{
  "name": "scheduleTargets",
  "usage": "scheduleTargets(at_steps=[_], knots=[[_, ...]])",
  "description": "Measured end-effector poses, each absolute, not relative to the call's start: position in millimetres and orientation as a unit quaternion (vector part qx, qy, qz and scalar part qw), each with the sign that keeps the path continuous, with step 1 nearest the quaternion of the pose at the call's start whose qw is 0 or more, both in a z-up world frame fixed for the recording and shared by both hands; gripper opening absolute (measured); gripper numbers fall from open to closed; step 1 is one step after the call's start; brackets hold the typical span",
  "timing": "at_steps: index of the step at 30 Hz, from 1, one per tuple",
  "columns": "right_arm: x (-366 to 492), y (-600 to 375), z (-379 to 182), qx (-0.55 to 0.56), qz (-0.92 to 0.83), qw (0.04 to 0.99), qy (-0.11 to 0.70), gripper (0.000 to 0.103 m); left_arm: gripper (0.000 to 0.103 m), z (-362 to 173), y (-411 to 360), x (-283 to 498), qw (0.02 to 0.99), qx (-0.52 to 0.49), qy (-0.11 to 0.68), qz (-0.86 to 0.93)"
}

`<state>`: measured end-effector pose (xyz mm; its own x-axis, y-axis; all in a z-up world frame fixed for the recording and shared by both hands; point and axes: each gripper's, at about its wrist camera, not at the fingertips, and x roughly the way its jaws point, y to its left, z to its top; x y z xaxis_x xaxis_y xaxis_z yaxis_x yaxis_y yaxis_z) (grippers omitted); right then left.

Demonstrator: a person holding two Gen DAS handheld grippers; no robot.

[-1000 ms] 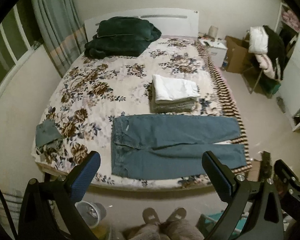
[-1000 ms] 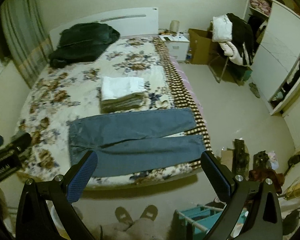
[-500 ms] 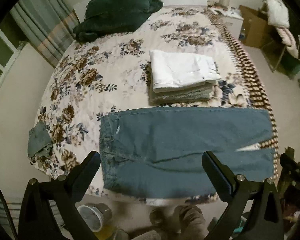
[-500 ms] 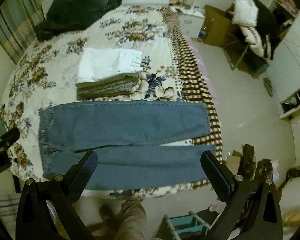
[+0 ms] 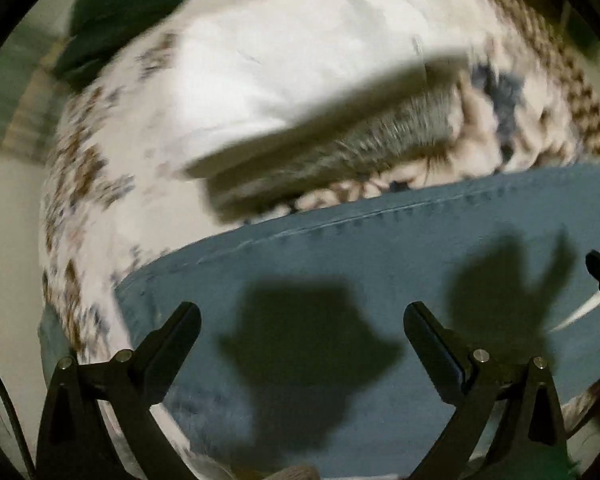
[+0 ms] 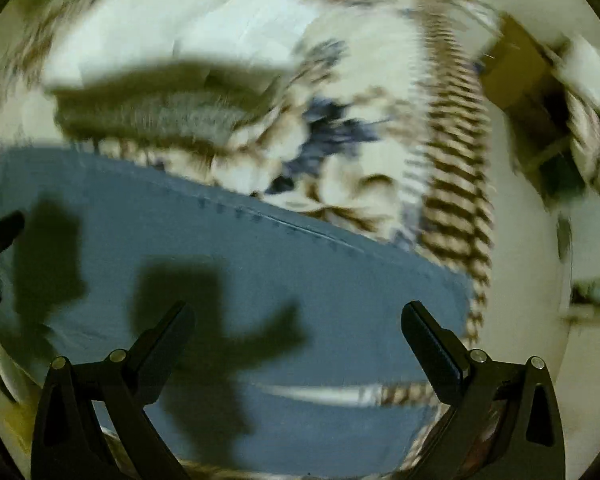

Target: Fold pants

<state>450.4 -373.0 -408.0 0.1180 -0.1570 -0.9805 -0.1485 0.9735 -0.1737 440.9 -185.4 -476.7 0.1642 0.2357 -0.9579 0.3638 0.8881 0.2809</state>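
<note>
Two spread black claws (image 5: 300, 316) (image 6: 296, 312) hover above flat blue denim pants (image 5: 380, 248).

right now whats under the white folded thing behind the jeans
The white folded garment tops a stack: a grey folded garment shows beneath it, resting on the floral bedspread just beyond the jeans. Whether more layers lie between is blurred and covered.

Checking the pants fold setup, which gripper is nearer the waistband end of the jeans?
Left. The left gripper hangs open above the jeans near the waistband end; the right gripper hangs open toward the leg ends.
</note>
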Motion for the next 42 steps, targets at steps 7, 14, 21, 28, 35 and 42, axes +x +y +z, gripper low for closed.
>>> scheduleTargets(at_steps=[7,14,21,28,35,42], knots=[[505,-352,-522,-0.188,0.074,0.677,0.708,0.092,0.103,-551,-208,483,0.699,0.277,0.653,-0.091],[525,-365,-544,-0.122,0.153,0.662,0.724,0.012,0.103,-551,-193,500,0.694,0.264,0.659,-0.117],[488,-394,-515,-0.036,0.178,0.688,0.703,0.008,0.096,-539,-188,510,0.686,0.254,0.662,-0.164],[477,-404,-524,-0.012,0.148,0.698,0.701,0.008,0.018,-525,-190,515,0.68,0.241,0.653,-0.232],[466,-401,-511,0.0,0.12,0.712,0.692,0.008,0.0,-475,-174,514,0.711,0.228,0.629,-0.217],[429,-389,-454,-0.011,0.103,0.741,0.663,0.008,0.0,-391,-137,491,0.758,0.165,0.606,-0.178]])
